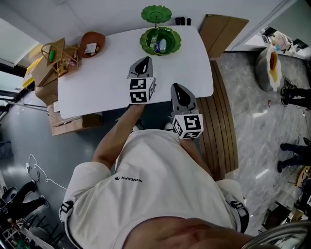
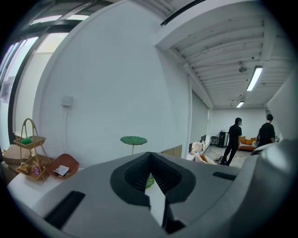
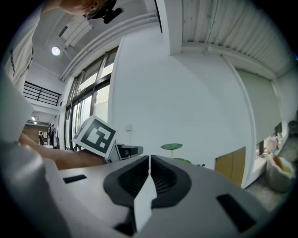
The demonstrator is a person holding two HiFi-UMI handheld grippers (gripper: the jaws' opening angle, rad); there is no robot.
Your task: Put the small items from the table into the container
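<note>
Small items (image 1: pixel 159 45) lie together in the lower bowl of the green container (image 1: pixel 171 47), a two-tier dish whose smaller upper plate (image 1: pixel 156 13) stands on a thin stem above the bowl. What each piece is cannot be made out; one shows blue and white. The green container stands on the white desk (image 1: pixel 97 82) at its far edge, opposite the person. The left claw (image 1: pixel 143 63) hangs over the desk just short of the green container and a little to its left, pointing roughly toward it; its own view shows both jaws pressed together at the tips with nothing held, and a sliver of green shows through the notch behind them. The right claw (image 1: pixel 178 90) is farther from the green container, near the desk's near edge and to the right of the left claw; its jaws also meet at the tips and grip nothing. Well to the left of the green container, at the desk's far corner, sits a brown bowl (image 1: pixel 92 41) with a paper packet (image 1: pixel 90 47) in it, and beyond that a wicker stand (image 1: pixel 52 56) holding small oddments. To the right of the green container, off the desk, a sheet of cardboard (image 1: pixel 223 26) leans by the wall. Two people (image 2: pixel 235 139) stand far down the room in the left gripper view.
</note>
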